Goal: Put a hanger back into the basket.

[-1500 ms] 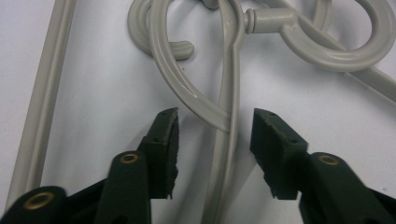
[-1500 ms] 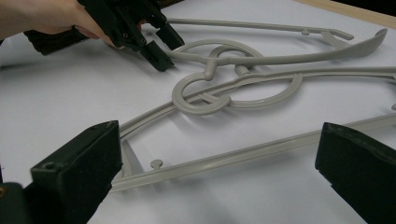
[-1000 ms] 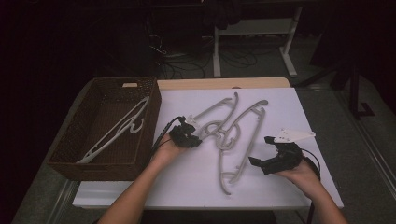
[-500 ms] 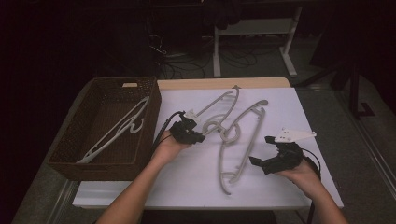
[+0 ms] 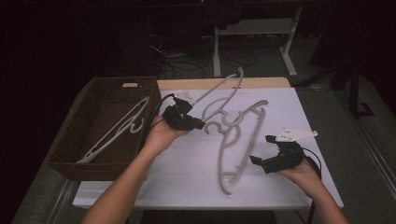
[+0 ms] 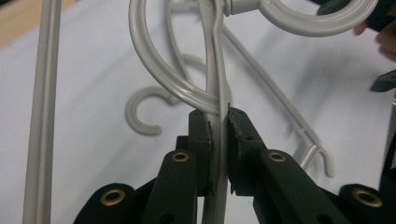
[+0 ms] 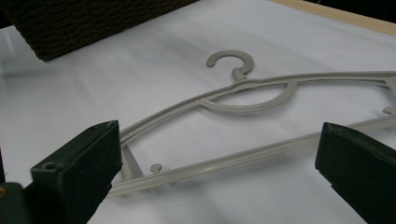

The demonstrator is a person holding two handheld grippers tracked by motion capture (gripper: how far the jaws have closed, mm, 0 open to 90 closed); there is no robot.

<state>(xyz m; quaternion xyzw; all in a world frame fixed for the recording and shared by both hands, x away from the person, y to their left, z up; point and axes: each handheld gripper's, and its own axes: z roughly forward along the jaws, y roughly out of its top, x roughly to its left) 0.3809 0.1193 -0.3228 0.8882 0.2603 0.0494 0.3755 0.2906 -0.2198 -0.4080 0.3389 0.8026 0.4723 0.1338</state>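
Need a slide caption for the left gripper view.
Left gripper clamped on a grey hanger above the white table.

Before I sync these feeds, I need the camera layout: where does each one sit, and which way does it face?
High view: above the person's side, looking forward and down on the white table; forearms, both hands, left gripper, right gripper.
Left gripper view: on the left gripper, looking along jaws shut on the held hanger.
Right gripper view: on the right gripper, jaws open, facing the flat hanger and basket.
Shared: the high and right gripper views both show the flat hanger and basket.
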